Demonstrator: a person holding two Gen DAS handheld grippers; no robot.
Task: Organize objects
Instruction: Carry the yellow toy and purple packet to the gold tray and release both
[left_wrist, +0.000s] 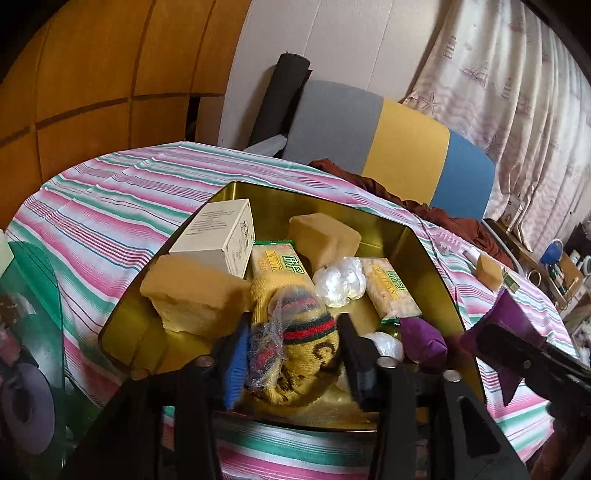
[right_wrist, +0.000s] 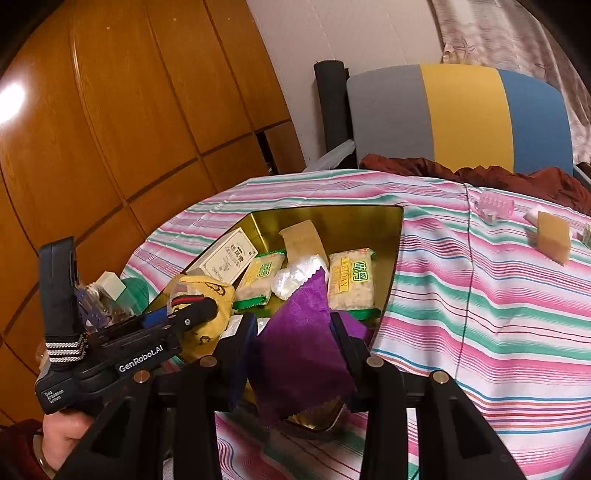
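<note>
An open gold tin (left_wrist: 436, 254) (right_wrist: 332, 218) sits on a striped tablecloth. It holds a white carton (left_wrist: 218, 236), tan sponges (left_wrist: 192, 295), snack packs (left_wrist: 391, 291), clear bags and a second purple pouch (left_wrist: 421, 338). A yellow knit piece with a netted striped bundle (left_wrist: 295, 332) lies in the tin between the fingers of my left gripper (left_wrist: 293, 343), which is open and not pressing on it. My right gripper (right_wrist: 291, 332) is shut on a purple pouch (right_wrist: 303, 332) (left_wrist: 509, 314), held over the tin's near right corner.
On the cloth to the right lie a tan sponge (right_wrist: 552, 236) and a pink clear clip (right_wrist: 495, 205). Behind the table stand a grey, yellow and blue chair back (left_wrist: 406, 147) with red-brown fabric (right_wrist: 480, 173). A green packet (left_wrist: 33, 295) sits at the left edge. Wooden cabinets stand left.
</note>
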